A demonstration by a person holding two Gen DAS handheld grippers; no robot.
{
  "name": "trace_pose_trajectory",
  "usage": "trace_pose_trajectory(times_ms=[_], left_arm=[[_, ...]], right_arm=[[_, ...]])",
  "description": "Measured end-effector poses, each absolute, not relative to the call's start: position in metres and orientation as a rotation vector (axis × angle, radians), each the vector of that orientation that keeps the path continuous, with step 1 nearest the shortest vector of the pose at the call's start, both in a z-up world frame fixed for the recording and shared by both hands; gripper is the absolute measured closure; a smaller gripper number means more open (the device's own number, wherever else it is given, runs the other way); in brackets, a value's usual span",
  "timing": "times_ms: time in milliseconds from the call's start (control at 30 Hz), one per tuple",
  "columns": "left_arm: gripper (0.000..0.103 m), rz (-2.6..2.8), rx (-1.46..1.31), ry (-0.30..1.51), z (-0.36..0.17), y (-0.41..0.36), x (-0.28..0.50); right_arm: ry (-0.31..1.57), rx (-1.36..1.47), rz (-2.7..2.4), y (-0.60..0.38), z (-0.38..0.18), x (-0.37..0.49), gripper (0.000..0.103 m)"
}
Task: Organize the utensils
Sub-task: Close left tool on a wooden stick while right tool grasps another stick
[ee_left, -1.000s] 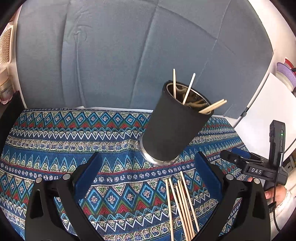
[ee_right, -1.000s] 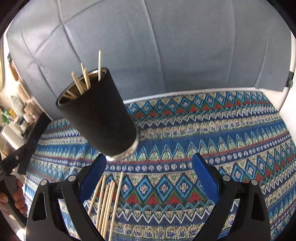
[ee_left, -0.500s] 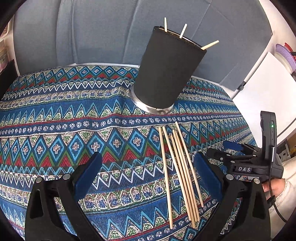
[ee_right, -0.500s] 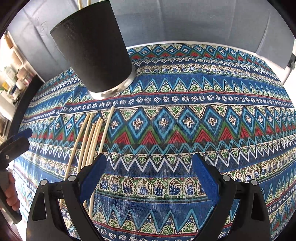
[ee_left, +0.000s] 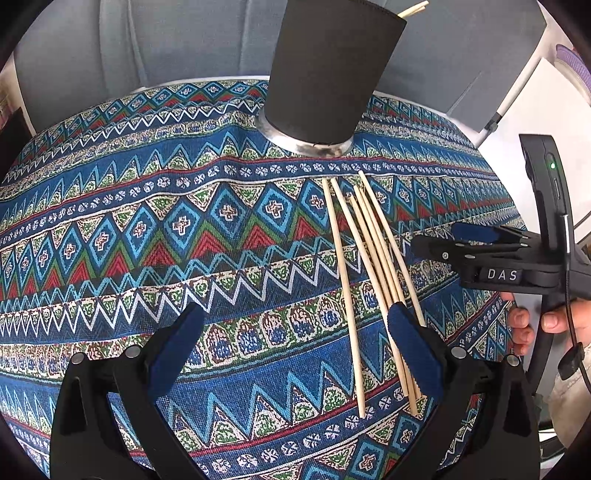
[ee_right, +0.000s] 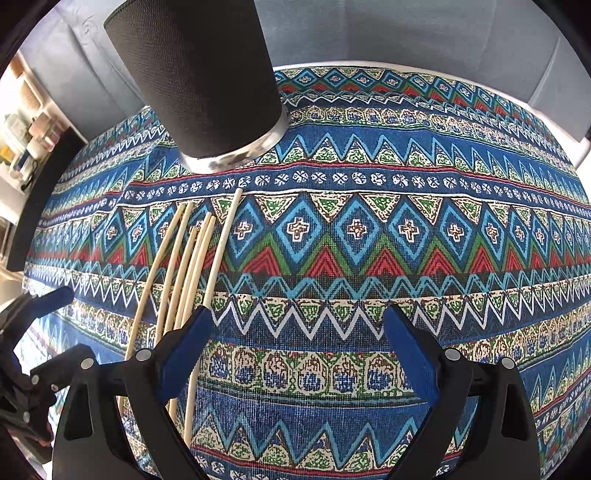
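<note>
Loose chopsticks (ee_left: pixel 373 280) lie bunched just before the black holder (ee_left: pixel 325 70); left hand-held gripper (ee_left: pixel 299 343) and right hand-held gripper (ee_right: pixel 299 343) both spread, empty, presumably readying a pickup.

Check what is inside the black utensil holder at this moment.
In the left wrist view, wooden stick tips poke above the rim of the black utensil holder. The opaque wall hides the rest of the interior, so how many it holds cannot be counted.
</note>
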State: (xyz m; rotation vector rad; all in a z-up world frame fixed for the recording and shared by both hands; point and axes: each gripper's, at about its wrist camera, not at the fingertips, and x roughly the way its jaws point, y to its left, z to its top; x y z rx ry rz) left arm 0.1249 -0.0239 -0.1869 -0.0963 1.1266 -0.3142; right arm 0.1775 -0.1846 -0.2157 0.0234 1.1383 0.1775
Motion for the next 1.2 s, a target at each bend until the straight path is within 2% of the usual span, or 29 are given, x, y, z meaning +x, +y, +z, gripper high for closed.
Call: trace_pose_trajectory(times_ms=[467,700,800,867,900,1033,1067,1133,1167,1200], left_arm=[[0.006,-0.267,0.069,1.196,-0.207,-0.046,0.138],[0.004,-0.212,0.148,1.23,-0.213,-0.054,0.144],[0.004,-0.203,0.149,1.258,-0.214,-0.053,0.147],[0.006,-0.206,0.149,1.266,-0.214,-0.052,0.15],[0.008,-0.203,0.149,1.26,-0.213,-0.051,0.15],[0.033,-0.184,0.131,1.24,-0.205,-0.041,0.154],[0.04,-0.186,0.13,1.241,-0.204,-0.037,0.155],[0.05,-0.188,0.131,1.246,-0.202,-0.031,0.157],[0.057,-0.193,0.132,1.249,-0.201,-0.028,0.156],[0.062,-0.191,0.131,1.251,-0.2,-0.024,0.157]], right_arm=[[1.227,-0.095,0.135,-0.118,-0.227,0.209,0.013],[1.245,-0.115,0.131,-0.091,-0.23,0.213,0.018],[1.253,-0.126,0.146,-0.093,-0.228,0.21,0.027],[1.253,-0.129,0.159,-0.099,-0.225,0.208,0.038],[1.248,-0.131,0.167,-0.103,-0.222,0.203,0.05],[1.229,-0.128,0.188,-0.112,-0.218,0.199,0.072],[1.227,-0.122,0.19,-0.116,-0.218,0.199,0.074],[1.225,-0.12,0.183,-0.118,-0.217,0.2,0.087],[1.228,-0.111,0.186,-0.121,-0.218,0.201,0.088],[1.23,-0.106,0.186,-0.126,-0.219,0.203,0.094]])
